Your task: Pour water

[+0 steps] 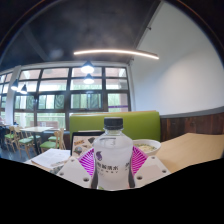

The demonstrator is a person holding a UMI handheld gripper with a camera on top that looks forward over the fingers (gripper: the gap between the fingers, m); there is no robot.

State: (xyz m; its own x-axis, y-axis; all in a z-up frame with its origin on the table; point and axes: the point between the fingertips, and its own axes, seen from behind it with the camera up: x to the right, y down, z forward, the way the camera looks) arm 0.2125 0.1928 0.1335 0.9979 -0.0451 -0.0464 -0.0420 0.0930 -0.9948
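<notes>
A: Gripper view first, and it's a big bright room: a wall of windows (60,95) on one side, a long strip light (115,53) running across the ceiling, a dark panelled wall off to the other side.

B: And the surface?

A: Pale wooden desk (195,152) spreading out beside the tongs, with a green bench back (115,126) standing just beyond it. Further off, by the windows, more tables and chairs (25,135). Some light papers or trays (50,157) lie on the desk on the window side; can't make out which.

B: How are the tongs sitting?

A: The tongs (112,172) point forward and roughly level, looking straight across the desk toward the bench. The hand holding them is out of sight.

B: And the bottle?

A: Right there between the fingers: a clear water bottle (113,150), upright, white cap on top, label facing us. The pink pads (90,160) sit tight against its sides, one at each flank, no gap that I can see. So the tongs are closed onto the bottle, narrowed to its width. Its base is hidden low down, so whether it rests on the desk I can't tell.
</notes>
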